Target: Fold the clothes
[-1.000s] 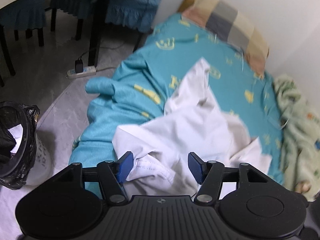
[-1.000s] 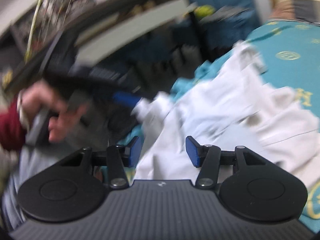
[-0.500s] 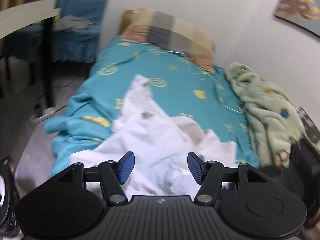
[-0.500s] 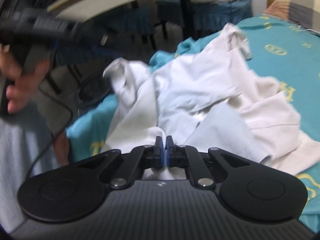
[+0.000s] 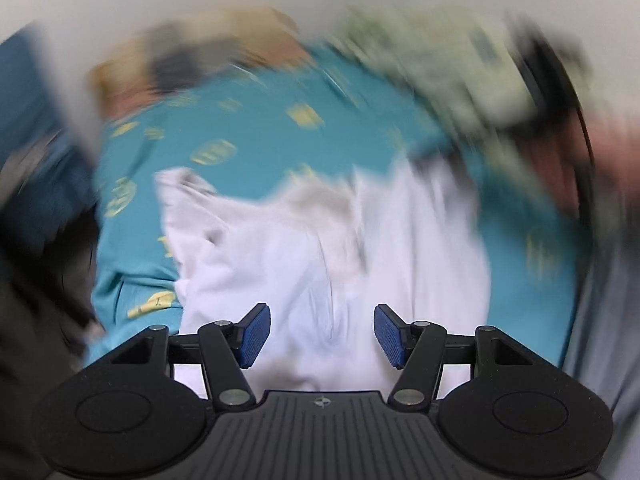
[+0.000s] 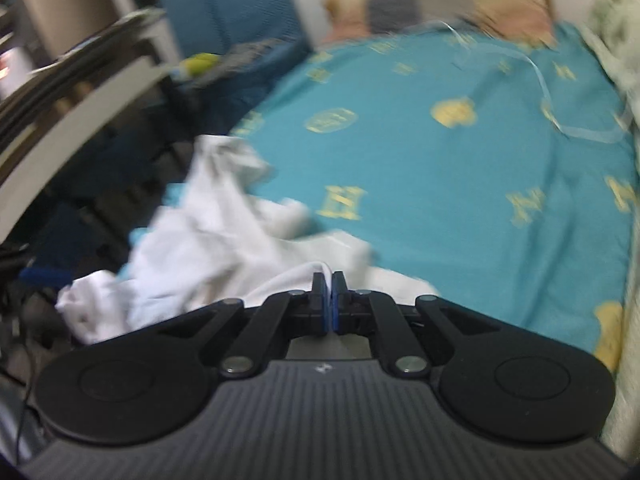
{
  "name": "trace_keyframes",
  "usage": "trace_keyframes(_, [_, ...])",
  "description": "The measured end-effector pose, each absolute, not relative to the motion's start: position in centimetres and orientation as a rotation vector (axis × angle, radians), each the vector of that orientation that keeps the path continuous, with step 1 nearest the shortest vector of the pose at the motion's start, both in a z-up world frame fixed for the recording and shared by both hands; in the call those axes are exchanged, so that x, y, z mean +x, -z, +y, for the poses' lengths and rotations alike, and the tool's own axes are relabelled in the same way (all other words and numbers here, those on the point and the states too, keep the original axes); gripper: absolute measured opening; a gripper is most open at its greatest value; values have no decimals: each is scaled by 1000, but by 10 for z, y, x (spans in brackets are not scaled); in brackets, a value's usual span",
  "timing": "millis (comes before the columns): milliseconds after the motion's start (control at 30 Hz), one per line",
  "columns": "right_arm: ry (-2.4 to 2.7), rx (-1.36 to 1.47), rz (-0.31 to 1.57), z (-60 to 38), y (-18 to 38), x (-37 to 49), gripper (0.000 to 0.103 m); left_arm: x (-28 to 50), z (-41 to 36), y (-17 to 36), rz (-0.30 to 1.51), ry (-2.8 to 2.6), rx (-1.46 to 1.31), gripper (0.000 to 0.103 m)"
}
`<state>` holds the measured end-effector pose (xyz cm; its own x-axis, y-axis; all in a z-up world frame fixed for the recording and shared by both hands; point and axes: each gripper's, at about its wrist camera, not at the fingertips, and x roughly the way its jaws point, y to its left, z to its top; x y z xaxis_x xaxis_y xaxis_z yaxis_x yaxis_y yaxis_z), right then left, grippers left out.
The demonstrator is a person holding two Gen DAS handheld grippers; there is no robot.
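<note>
Trailing left from right gripper (image 6: 330,298) — white garment (image 6: 208,236) | crumpled, axis unclear

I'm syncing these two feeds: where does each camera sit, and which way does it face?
Left wrist: on the left gripper, looking down the bed at the white garment; jaws apart over it; a blurred hand at right.
Right wrist: on the right gripper, facing the teal bedsheet; jaws shut on the garment's edge.
Shared: garment, bedsheet, checked pillow.
</note>
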<state>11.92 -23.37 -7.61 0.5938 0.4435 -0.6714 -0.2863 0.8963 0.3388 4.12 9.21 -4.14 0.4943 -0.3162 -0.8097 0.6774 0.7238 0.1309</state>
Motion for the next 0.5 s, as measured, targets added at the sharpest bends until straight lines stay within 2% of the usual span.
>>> trace_keyframes(100, [-416,272,862,-240,84,123,5,43,86,65,959,700,703,59])
trace_keyframes(233, [-429,271,860,-236,81,122,6,50,99,76,1019,740,757,55])
trace_keyframes(300, [-429,276,870,-237,83,123,6,52,105,78,1036,764,757,44])
trace_keyframes(400, [-422,293,889,-242,85,128,6,46,110,78,1057,785,761,12])
trace_keyframes(433, [-420,293,892,-243,85,129,6,41,110,72,1042,794,749,6])
trace_keyframes(500, [-418,280,889,-242,85,129,7,30,109,59,1006,810,725,6])
